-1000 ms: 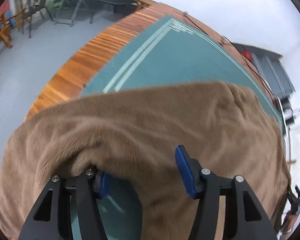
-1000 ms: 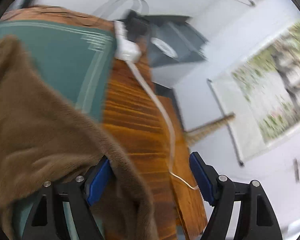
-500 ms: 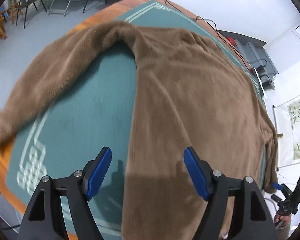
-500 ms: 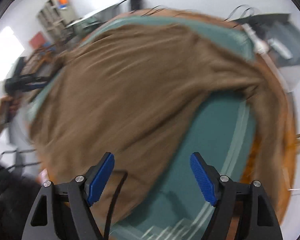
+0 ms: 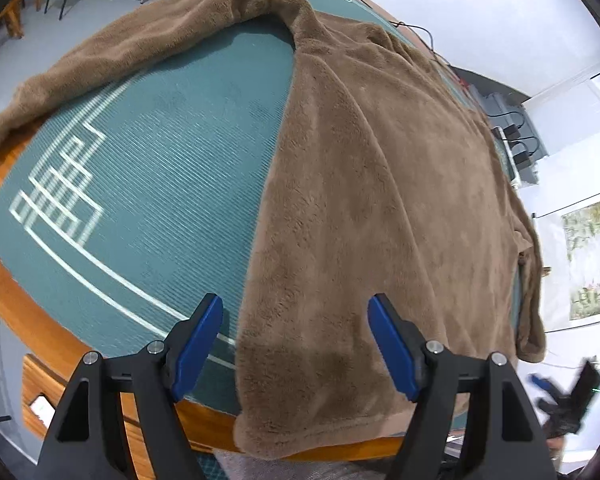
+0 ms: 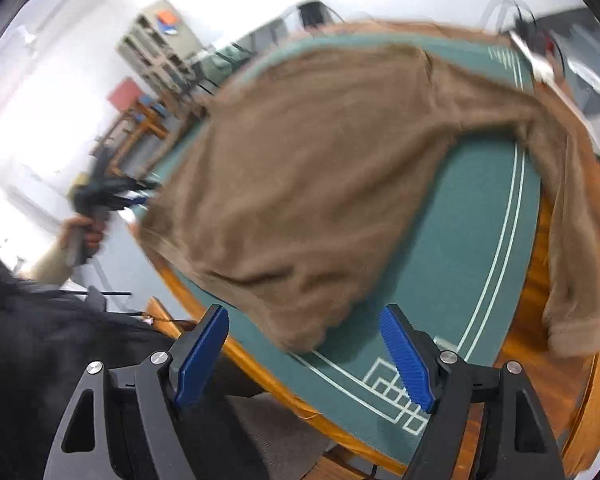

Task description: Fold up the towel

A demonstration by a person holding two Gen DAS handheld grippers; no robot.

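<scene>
Released, both grippers (image 5: pixel 294 342) (image 6: pixel 304 354) apparently hover above the spread towel (image 5: pixel 380 184).

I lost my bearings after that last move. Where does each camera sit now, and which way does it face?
Left wrist: on the left gripper, raised over the near table edge, looking down along the brown plush towel and green patterned mat; open jaws show, and the other gripper low right.
Right wrist: on the right gripper, off the table's near corner, facing left across the towel; open jaws, plus the person's hand with the left gripper.
Shared: towel, mat, wooden table.
</scene>
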